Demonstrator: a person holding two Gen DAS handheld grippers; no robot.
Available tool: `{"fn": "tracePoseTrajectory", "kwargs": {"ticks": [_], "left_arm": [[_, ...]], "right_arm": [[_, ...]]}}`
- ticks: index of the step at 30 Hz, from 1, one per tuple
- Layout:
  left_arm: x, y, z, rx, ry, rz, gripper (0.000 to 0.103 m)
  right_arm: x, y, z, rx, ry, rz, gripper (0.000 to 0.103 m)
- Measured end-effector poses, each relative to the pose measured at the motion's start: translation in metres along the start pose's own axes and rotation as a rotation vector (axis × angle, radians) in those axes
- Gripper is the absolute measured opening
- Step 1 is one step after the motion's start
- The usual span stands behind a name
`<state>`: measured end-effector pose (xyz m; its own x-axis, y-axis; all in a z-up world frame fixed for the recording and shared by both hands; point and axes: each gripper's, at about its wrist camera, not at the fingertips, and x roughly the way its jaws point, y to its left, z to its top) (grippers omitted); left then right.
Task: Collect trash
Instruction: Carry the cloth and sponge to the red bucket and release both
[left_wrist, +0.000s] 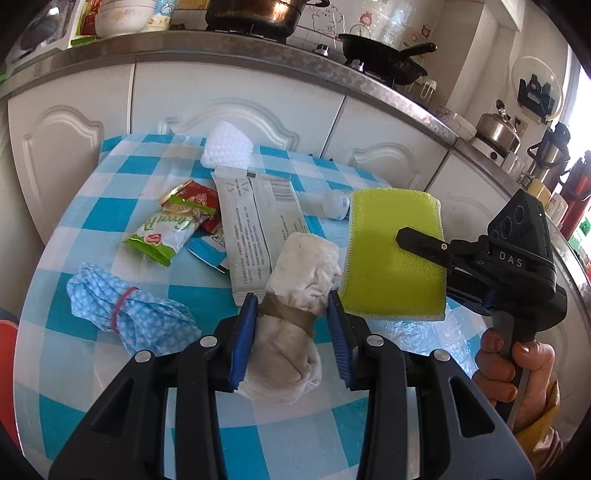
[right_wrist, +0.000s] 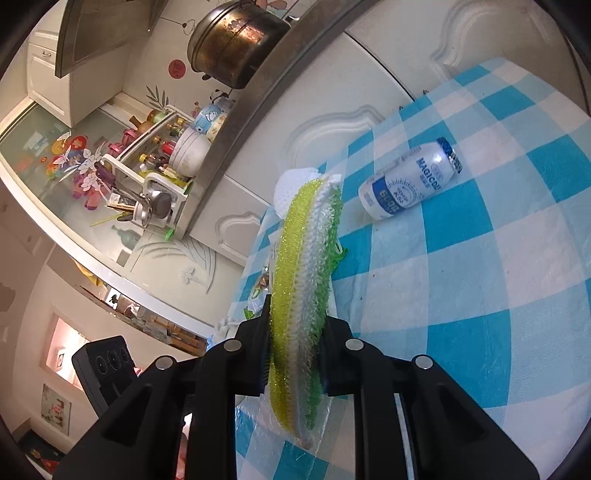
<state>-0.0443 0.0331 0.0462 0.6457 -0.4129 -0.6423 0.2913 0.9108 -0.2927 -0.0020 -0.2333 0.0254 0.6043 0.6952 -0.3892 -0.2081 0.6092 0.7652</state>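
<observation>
A: What is lying along the left edge of the blue-and-white checked tablecloth (left_wrist: 110, 206)?

B: A crumpled blue cloth tied with a red band (left_wrist: 125, 314); toward the middle, green and red snack wrappers (left_wrist: 173, 225) and a long grey printed sachet (left_wrist: 255, 225).

A: And the left gripper (left_wrist: 291, 332)?

B: Its blue pads are pressing a dirty white rag roll bound with brown tape (left_wrist: 295, 314), jaws nearly closed.

A: The right gripper (right_wrist: 295, 354)?

B: It is clamping a yellow-green sponge pad (right_wrist: 303, 280) edge-on. The sponge is hiding part of the small white bottle (right_wrist: 410, 181) near the far edge.
</observation>
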Motion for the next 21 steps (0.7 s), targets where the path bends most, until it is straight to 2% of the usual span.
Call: {"fn": "tracePoseTrajectory", "kwargs": {"ticks": [7,16,21], "left_arm": [[-0.043,0.023,-0.001,-0.036,-0.066,0.007,0.040],[-0.102,0.080,-0.016,-0.115,-0.140,0.075,0.040],[-0.132,0.117,-0.027,-0.177,-0.180,0.125,0.040]], "right_arm": [[-0.006,0.030,0.001,-0.055,-0.044,0.031,0.021],[0.013,0.088,-0.010,-0.152,-0.013,0.082,0.021],[0.037,0.124,-0.024,-0.215,0.037,0.099,0.021]]}}
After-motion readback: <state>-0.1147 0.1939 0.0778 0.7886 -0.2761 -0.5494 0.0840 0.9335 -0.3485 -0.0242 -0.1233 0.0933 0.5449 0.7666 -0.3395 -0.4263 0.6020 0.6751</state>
